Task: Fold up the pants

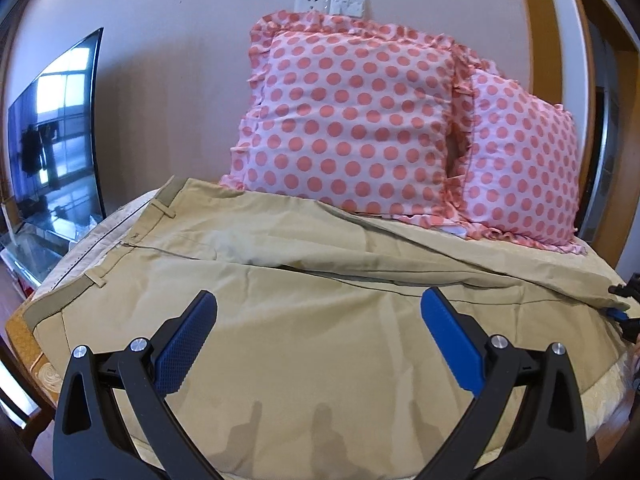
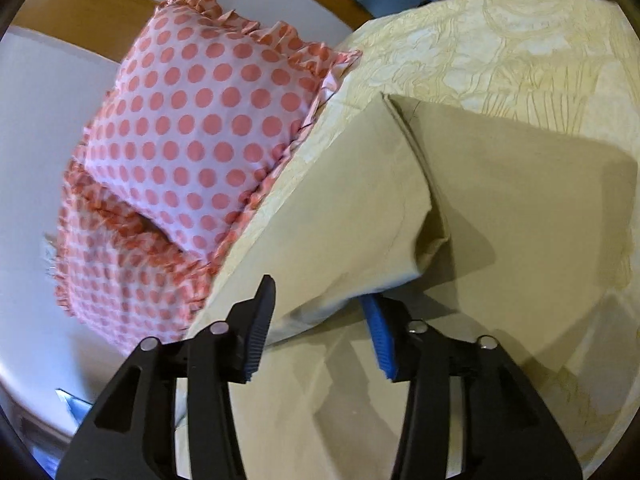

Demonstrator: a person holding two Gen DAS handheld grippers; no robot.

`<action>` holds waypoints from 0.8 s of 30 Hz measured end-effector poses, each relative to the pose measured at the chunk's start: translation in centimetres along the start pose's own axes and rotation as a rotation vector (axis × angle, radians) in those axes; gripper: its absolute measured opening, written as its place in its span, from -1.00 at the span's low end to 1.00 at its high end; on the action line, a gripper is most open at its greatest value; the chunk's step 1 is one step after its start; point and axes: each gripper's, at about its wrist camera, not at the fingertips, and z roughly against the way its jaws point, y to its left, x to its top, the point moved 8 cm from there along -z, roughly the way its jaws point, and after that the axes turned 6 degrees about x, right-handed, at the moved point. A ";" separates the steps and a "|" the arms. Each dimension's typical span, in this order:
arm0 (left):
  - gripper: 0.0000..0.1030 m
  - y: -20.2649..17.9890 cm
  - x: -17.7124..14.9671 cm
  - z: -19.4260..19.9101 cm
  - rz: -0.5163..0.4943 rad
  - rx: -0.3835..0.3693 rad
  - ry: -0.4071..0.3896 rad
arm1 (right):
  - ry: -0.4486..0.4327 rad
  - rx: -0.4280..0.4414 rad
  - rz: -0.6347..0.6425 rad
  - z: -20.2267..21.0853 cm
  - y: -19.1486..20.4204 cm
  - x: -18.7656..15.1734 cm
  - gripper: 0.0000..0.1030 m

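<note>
Khaki pants (image 1: 280,280) lie spread across a cream bedspread, waistband with belt loops at the left, legs running right. My left gripper (image 1: 320,312) is open and empty, just above the seat of the pants. My right gripper (image 2: 320,312) is open, its jaws on either side of a raised fold of a pant leg (image 2: 360,220); cloth lies between the fingers, one blue pad (image 2: 382,344) partly under it. The right gripper's tip also shows at the right edge of the left wrist view (image 1: 624,312).
Two pink polka-dot pillows (image 1: 352,120) (image 2: 192,128) stand at the back against the wall. A patterned cream bedspread (image 2: 520,40) covers the bed. A dark TV screen (image 1: 56,136) stands at the left past the bed edge. A wooden door frame (image 1: 544,20) is at the right.
</note>
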 end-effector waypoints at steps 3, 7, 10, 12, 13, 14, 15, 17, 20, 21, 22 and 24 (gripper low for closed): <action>0.97 0.4 1.2 -0.9 0.018 -0.043 0.016 | 0.006 0.049 -0.030 -0.5 -0.5 0.7 -0.97; 0.97 1.7 3.7 -2.9 0.089 -0.087 0.037 | -0.143 0.165 0.063 4.6 1.1 2.6 -0.98; 0.97 2.7 5.5 -7.1 0.177 -0.108 0.116 | -0.166 0.181 0.080 6.7 1.3 3.1 -0.98; 0.97 3.2 6.0 -10.2 0.217 -0.100 0.180 | -0.167 0.187 0.085 7.2 1.3 3.1 -0.98; 0.97 3.4 6.2 -11.4 0.230 -0.094 0.201 | -0.166 0.190 0.086 7.3 1.2 3.0 -0.98; 0.97 3.7 6.4 -13.3 0.246 -0.068 0.230 | -0.165 0.195 0.085 7.4 1.2 3.0 -0.98; 0.97 4.0 6.7 -14.9 0.258 -0.040 0.248 | -0.163 0.198 0.084 7.5 1.0 3.0 -0.98; 0.97 4.8 7.0 -17.9 0.266 0.030 0.279 | -0.162 0.199 0.085 7.6 0.9 3.2 -0.98; 0.97 6.1 6.8 -22.1 0.237 0.150 0.348 | -0.162 0.198 0.087 7.6 0.8 3.3 -0.98; 0.84 6.6 6.6 -23.2 0.237 0.170 0.373 | -0.162 0.196 0.090 7.6 0.8 3.4 -0.98; 0.67 7.3 6.3 -24.6 0.247 0.193 0.412 | -0.161 0.188 0.094 7.6 0.7 3.5 -0.97; -0.44 8.4 5.8 -25.8 0.283 0.156 0.463 | -0.160 0.179 0.104 7.5 0.6 3.8 -0.97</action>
